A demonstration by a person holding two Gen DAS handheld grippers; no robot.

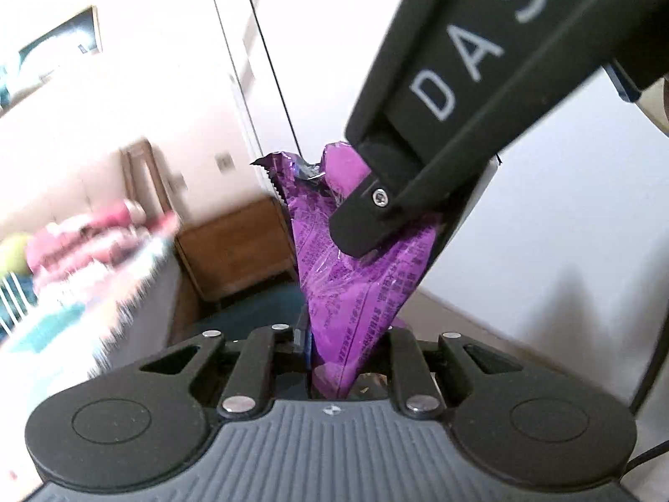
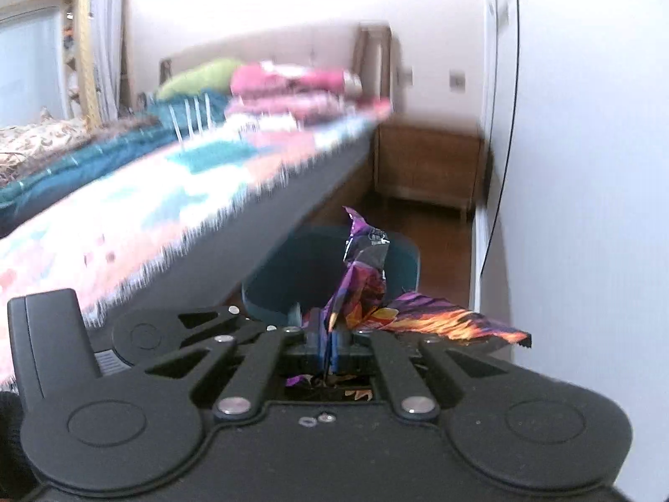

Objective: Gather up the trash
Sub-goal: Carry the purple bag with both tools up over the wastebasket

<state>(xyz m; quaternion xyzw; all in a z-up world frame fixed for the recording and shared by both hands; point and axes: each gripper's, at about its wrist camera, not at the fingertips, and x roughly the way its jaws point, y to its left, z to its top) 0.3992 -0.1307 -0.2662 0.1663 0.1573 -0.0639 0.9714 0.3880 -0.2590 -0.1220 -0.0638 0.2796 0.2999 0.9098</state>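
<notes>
A crumpled purple snack wrapper (image 1: 355,293) stands up between the fingers of my left gripper (image 1: 334,347), which is shut on its lower end. My right gripper (image 1: 363,242), black with white lettering, reaches in from the upper right, its tip lying against the same wrapper higher up. In the right wrist view the right gripper (image 2: 330,339) is shut on a wrapper (image 2: 439,318) whose face shows purple and orange flames. It looks like the same wrapper. A teal bin (image 2: 271,288) stands on the floor below and beyond it. The left gripper's black body (image 2: 142,334) sits close at the left.
A bed with a patterned blanket (image 2: 146,209) fills the left, with folded pink clothes (image 2: 292,92) and a green pillow (image 2: 196,75) on it. A wooden nightstand (image 2: 426,167) stands at the far wall. A white wall (image 2: 585,167) with a thin black cable (image 2: 508,125) runs along the right.
</notes>
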